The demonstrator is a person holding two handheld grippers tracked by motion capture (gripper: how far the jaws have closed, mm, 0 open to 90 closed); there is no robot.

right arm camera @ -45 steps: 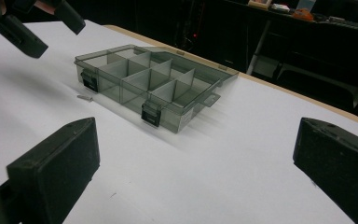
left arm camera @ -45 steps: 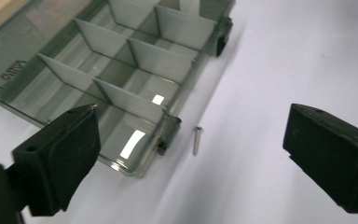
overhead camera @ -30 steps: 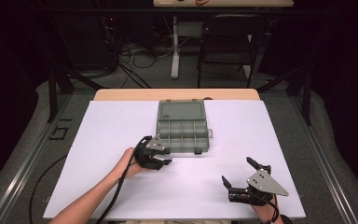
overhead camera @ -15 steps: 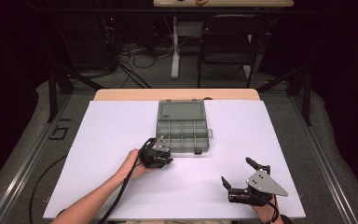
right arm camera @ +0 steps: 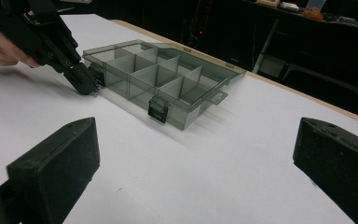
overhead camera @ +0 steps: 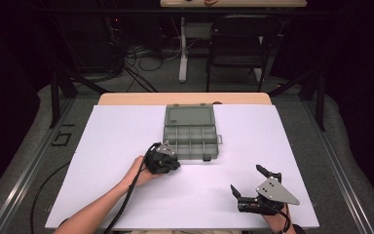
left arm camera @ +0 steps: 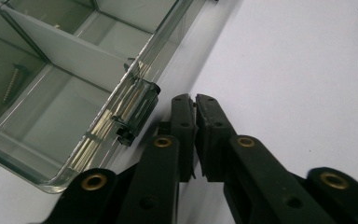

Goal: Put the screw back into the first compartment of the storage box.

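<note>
A grey see-through compartment box (overhead camera: 191,139) lies open at the middle of the white table (overhead camera: 126,131), its lid folded back. My left gripper (overhead camera: 175,163) is shut, its tips (left arm camera: 195,100) resting on the table right beside the box's front left latch (left arm camera: 135,109). I see nothing between its jaws. A small screw (left arm camera: 13,79) lies in one compartment. In the right gripper view the left gripper (right arm camera: 89,87) touches down by the box (right arm camera: 154,77). My right gripper (overhead camera: 247,179) stands wide open and empty near the front right of the table, aimed toward the box.
A second latch (right arm camera: 158,111) sits on the box's front wall. A wooden strip (overhead camera: 185,99) edges the table's far side. A black chair (overhead camera: 238,44) and cables stand beyond it on the floor.
The left gripper has edged slightly closer to the box's front latch. The right gripper has stayed almost still.
</note>
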